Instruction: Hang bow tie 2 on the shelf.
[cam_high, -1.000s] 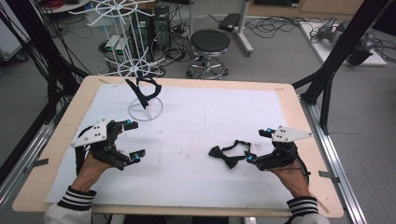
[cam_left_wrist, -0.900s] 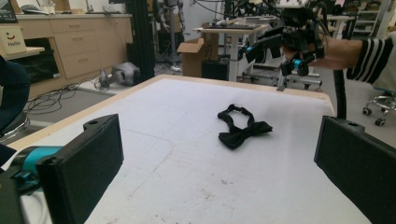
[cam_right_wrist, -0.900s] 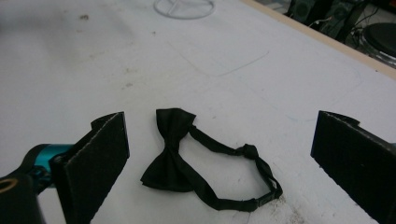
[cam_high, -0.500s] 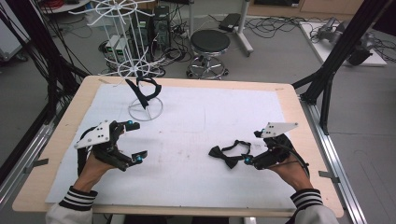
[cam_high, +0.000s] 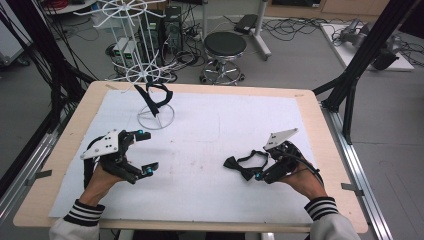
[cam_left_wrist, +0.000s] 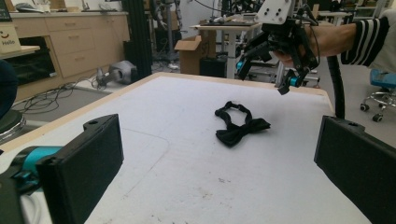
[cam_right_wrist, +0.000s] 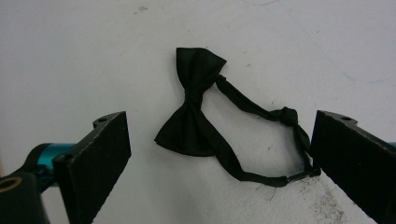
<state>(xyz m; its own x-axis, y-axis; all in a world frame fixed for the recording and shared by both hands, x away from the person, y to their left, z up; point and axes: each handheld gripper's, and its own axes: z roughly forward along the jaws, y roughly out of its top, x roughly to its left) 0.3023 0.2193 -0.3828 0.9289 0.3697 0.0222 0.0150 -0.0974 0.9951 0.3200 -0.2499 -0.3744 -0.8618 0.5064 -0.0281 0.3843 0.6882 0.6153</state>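
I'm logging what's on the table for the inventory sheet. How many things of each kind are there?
Black bow ties: 2, bow tie on the mat and bow tie on the stand
White wire stand: 1
Total: 3

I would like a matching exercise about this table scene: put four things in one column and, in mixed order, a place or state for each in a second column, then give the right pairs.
Things
1. black fabric bow tie with strap
2. white wire stand with a round base
3. left gripper
4. round black stool

Places or states
A. on the floor beyond the table's far edge
B. open, holding nothing, over the white mat
C. lying flat on the mat, just below the open right gripper
D. upright at the table's far left, a black strap hanging on it

Pairs: 1-C, 2-D, 3-B, 4-A
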